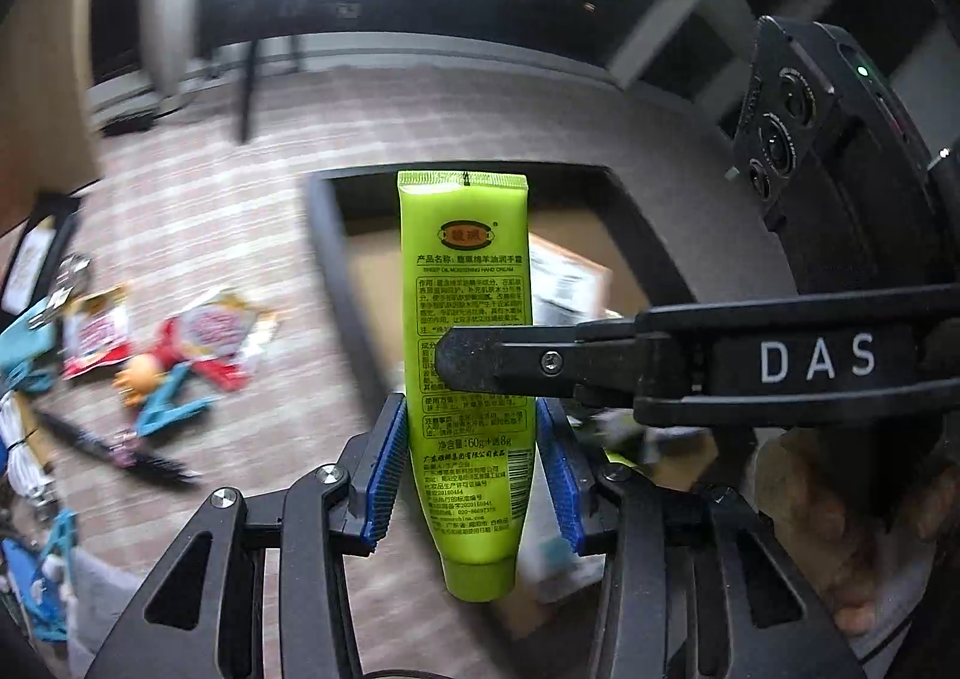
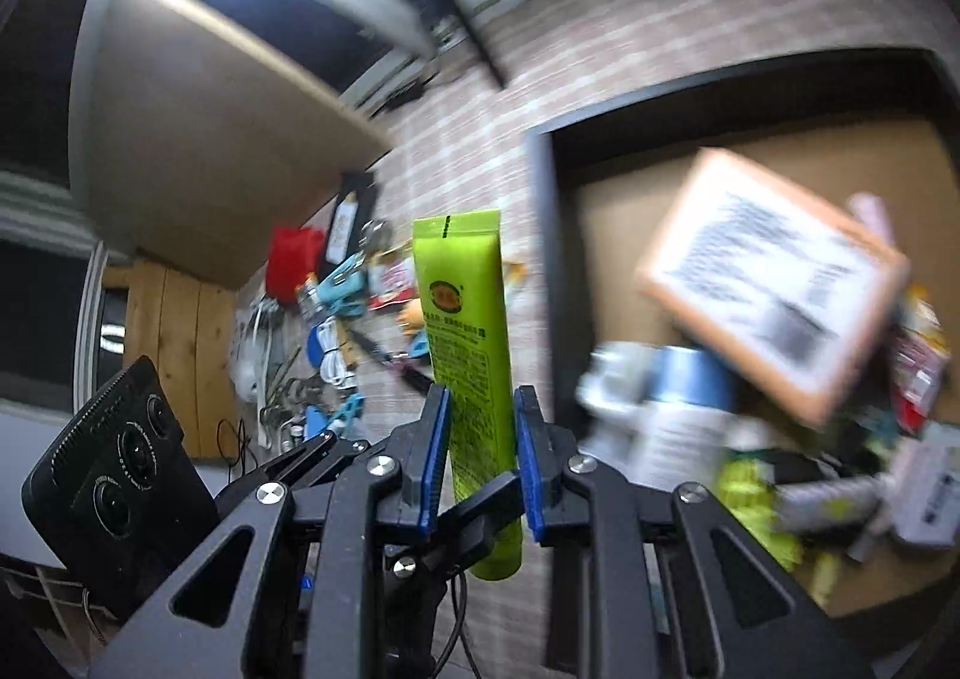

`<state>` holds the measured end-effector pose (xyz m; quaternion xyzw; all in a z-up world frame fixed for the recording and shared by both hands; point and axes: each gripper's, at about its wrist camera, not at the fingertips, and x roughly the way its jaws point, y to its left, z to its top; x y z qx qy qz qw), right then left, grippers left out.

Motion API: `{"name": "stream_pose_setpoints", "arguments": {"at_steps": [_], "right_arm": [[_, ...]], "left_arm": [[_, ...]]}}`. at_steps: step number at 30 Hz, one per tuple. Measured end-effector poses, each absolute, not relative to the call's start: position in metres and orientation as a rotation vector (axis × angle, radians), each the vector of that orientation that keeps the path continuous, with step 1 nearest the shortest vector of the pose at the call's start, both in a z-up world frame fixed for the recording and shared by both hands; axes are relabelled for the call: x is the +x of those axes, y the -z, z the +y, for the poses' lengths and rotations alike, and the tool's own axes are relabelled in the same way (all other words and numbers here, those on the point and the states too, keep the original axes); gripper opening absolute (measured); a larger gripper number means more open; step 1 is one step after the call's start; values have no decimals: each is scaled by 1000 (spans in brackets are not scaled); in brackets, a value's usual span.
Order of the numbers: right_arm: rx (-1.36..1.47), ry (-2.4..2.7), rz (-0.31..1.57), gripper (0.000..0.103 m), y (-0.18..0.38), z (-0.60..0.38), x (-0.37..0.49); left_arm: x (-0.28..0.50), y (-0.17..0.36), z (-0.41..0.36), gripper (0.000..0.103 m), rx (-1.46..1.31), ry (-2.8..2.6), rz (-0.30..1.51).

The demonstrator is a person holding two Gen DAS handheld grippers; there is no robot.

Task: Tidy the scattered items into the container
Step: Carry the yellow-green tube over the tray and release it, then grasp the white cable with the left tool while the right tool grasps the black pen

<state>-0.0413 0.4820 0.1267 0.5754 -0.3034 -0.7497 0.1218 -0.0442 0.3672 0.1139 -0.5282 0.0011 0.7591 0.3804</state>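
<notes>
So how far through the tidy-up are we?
Partway. Done: the container already holds a cardboard box and other items. In hand: both the left tool and the right tool grip the green hand cream tube beside the container. Left: snack packets, a comb and blue clips still lie on the floor.

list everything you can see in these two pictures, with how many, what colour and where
tube: one, lime green, upright between both pairs of tongs
bin: one, dark rim, brown inside, on the carpet, partly filled
box: one, tan with white label, inside the bin
clutter: many pieces, red, blue, white, black, scattered on the carpet left of the bin
carpet: one, pinkish checked
left tongs: blue pads, either side of the tube
right tongs: blue pads, gripping the tube
</notes>
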Motion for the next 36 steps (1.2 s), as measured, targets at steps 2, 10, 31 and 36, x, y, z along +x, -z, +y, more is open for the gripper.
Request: {"name": "stream_pose_setpoints", "arguments": {"at_steps": [2,10,31,36], "right_arm": [[1682,2211,-921,21,-128,502,-29],[1694,2299,-939,22,-137,547,6],[1570,2344,-335,47,-151,424,-51],[1568,2215,-158,47,-135,354,-78]], "left_arm": [[-35,-117,384,40,-1335,-1909,37],[-12,-122,417,39,-1326,-1840,122],[-88,-81,196,39,-1627,-2290,-60],[-108,-61,143,39,-1730,-2349,-155]]}}
